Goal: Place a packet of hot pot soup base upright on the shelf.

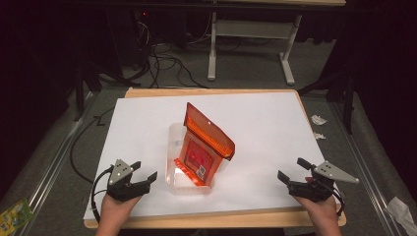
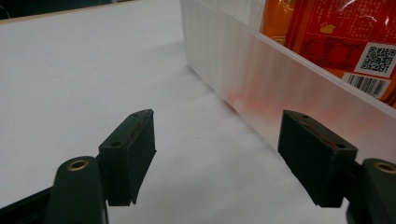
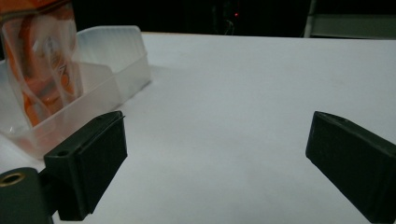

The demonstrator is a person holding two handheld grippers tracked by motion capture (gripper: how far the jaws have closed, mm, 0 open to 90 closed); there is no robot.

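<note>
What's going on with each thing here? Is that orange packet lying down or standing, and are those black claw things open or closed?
orange packet: standing tilted inside the bin, top sticking out.
clear plastic bin: upright on the white sheet, lidless.
left gripper: open, holding nothing, beside the bin.
right gripper: open, holding nothing, apart from the bin.

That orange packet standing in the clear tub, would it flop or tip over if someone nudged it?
Probably it would tip: the orange packet stands tilted, leaning in the clear tub and rising well above its rim. Its top looks folded and creased, so it is likely floppy film rather than stiff. The glossy surface may be slippery.
</note>
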